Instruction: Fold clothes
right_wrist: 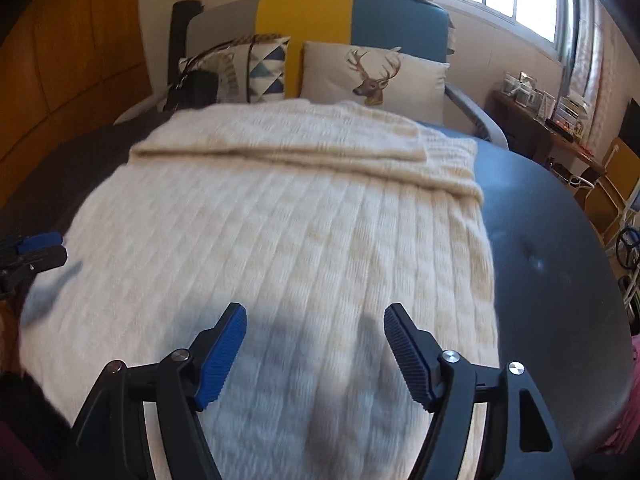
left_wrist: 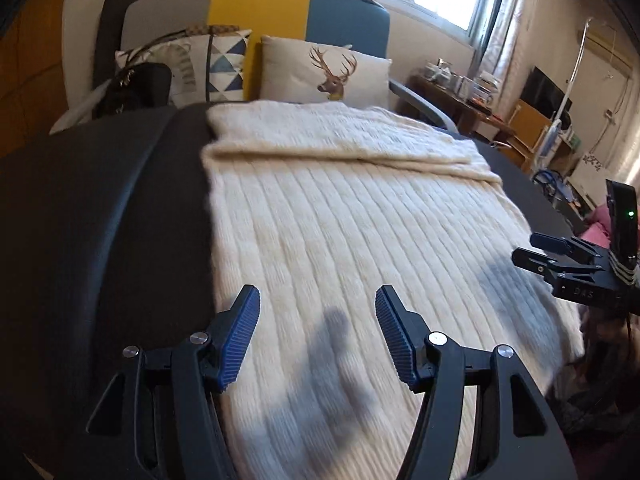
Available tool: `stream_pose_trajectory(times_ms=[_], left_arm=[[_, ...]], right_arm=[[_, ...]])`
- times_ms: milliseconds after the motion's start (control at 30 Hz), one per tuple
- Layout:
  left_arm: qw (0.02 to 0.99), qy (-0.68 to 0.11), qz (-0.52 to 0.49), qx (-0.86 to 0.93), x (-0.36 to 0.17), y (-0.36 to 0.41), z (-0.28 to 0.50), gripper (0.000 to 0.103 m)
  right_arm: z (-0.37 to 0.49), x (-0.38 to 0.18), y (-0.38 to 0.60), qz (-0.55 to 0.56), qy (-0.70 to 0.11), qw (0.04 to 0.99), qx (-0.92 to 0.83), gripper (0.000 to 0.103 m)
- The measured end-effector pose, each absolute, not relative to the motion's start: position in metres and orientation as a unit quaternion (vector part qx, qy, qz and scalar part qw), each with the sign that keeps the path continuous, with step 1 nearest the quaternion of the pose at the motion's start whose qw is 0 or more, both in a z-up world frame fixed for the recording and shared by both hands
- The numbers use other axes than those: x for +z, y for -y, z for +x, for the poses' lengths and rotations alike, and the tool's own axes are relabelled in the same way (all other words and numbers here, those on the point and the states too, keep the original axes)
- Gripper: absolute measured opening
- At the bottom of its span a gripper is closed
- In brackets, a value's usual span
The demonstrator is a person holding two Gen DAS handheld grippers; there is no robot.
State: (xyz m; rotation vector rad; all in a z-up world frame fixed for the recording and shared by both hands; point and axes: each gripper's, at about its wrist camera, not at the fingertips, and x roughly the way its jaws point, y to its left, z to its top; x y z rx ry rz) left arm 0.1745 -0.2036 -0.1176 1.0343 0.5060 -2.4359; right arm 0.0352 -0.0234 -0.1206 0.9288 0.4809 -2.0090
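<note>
1. left wrist view: the cream knit sweater (left_wrist: 340,216) lies flat on the dark table (left_wrist: 100,208), its long axis running away from the camera toward the sofa (left_wrist: 260,12). its ribs run the same way. at the far end a part is folded over, and that fold lies crosswise. the left claw (left_wrist: 318,304) hangs over the near end with its jaws spread wide and nothing between them. the right claw (left_wrist: 538,250) shows at the right edge, above the sweater's right side.
2. right wrist view: the sweater (right_wrist: 280,232) reaches from the near edge toward the deer pillow (right_wrist: 372,72), with bare table (right_wrist: 552,240) to its right. the right claw (right_wrist: 315,322) is spread wide above the near hem, holding nothing. the left claw (right_wrist: 36,250) peeks in at the left edge.
</note>
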Motion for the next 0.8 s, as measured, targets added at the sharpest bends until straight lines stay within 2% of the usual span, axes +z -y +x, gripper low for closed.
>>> stream_pose_trajectory(times_ms=[133,367,500,600,700,800], left_arm=[[0.22,-0.177,0.376,-0.882,-0.116,0.206,0.166,0.063],[0.214,-0.128,0.366,-0.897,-0.098,0.204,0.136,0.064],[0.225,-0.159,0.403,-0.873,-0.123,0.224,0.122,0.064],[0.212,-0.169,0.41,-0.871,-0.126,0.224,0.131,0.064],[0.187,-0.171,0.404,-0.879,-0.12,0.215,0.152,0.064],[0.172,-0.216,0.392,-0.877,-0.119,0.214,0.179,0.064]], right_arm=[[0.022,-0.146,0.031,0.405,-0.209,0.396,-0.797,0.074],[0.0,-0.123,0.035,0.376,-0.193,0.406,-0.81,0.074],[-0.036,-0.143,0.043,0.429,-0.204,0.362,-0.802,0.074],[-0.04,-0.146,0.024,0.445,-0.172,0.383,-0.791,0.074],[-0.044,-0.137,-0.019,0.465,-0.09,0.421,-0.774,0.074],[-0.049,-0.138,-0.073,0.513,0.015,0.45,-0.731,0.074]])
